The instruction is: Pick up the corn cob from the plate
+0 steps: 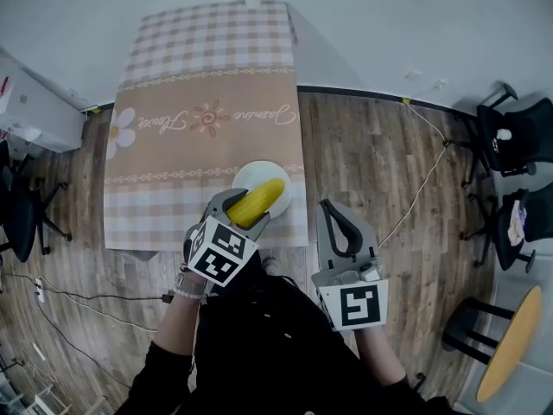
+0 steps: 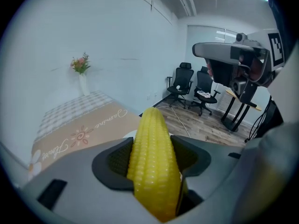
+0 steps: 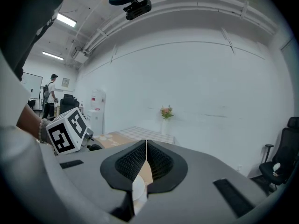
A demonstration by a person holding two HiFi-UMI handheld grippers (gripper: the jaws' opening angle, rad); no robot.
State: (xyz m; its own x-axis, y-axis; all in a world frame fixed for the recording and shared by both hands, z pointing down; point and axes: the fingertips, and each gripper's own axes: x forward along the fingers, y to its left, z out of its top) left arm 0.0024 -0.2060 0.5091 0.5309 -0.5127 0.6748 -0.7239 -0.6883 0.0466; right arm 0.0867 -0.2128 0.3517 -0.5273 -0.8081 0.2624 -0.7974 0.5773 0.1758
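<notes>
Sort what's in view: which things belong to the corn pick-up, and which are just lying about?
Job: yellow corn cob, clamped in left gripper; round white plate.
Lying about: white vase of pink flowers; black office chairs; shut right gripper.

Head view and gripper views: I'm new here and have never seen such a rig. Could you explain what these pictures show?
There is no robot: a person holds a two-jaw gripper in each hand. The head view comes from a camera on the person's head, looking down. Each gripper view comes from a camera riding on that gripper. Below stands a table with a patterned cloth and a white plate. The left gripper is shut on a yellow corn cob over the plate. The right gripper is shut and empty, beside the table.
</notes>
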